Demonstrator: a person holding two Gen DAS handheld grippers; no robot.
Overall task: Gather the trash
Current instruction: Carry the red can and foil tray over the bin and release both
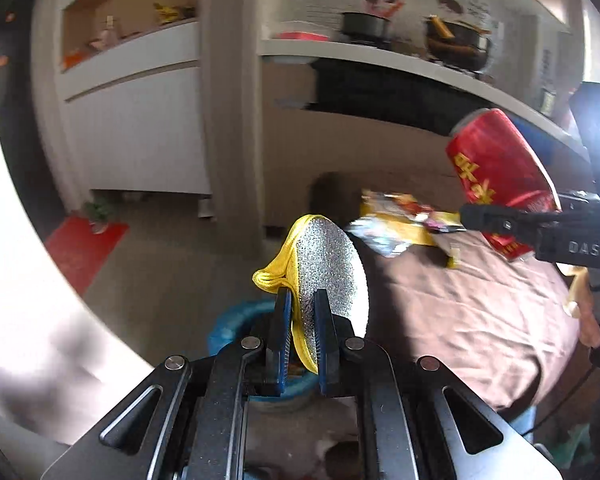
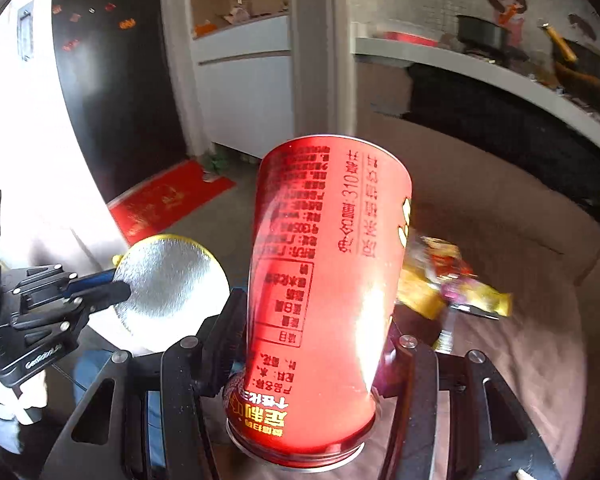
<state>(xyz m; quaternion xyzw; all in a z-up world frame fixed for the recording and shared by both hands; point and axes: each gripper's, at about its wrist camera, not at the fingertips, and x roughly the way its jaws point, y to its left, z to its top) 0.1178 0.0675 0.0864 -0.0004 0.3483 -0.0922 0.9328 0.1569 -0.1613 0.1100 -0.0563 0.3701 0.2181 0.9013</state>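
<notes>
My left gripper [image 1: 302, 296] is shut on a round silver foil lid with a yellow rim [image 1: 328, 272], held on edge above a blue-lined bin [image 1: 228, 324]. In the right wrist view the same lid [image 2: 168, 280] shows at the left, pinched by the left gripper [image 2: 120, 286]. My right gripper [image 2: 316, 320] is shut on a red drink can [image 2: 324, 280] with yellow print, which is tilted and lifted off the table. The can [image 1: 496, 168] also appears at the right of the left wrist view. A crumpled yellow snack wrapper [image 2: 440, 280] [image 1: 404, 220] lies on the brown tablecloth [image 1: 460, 312].
The bin stands on the floor beside the table's left edge. A red mat [image 2: 168, 200] lies on the floor by a white cabinet [image 1: 140, 132]. A grey counter [image 1: 380, 60] with dark pots runs behind the table. A person's hand [image 1: 588, 320] shows at the right.
</notes>
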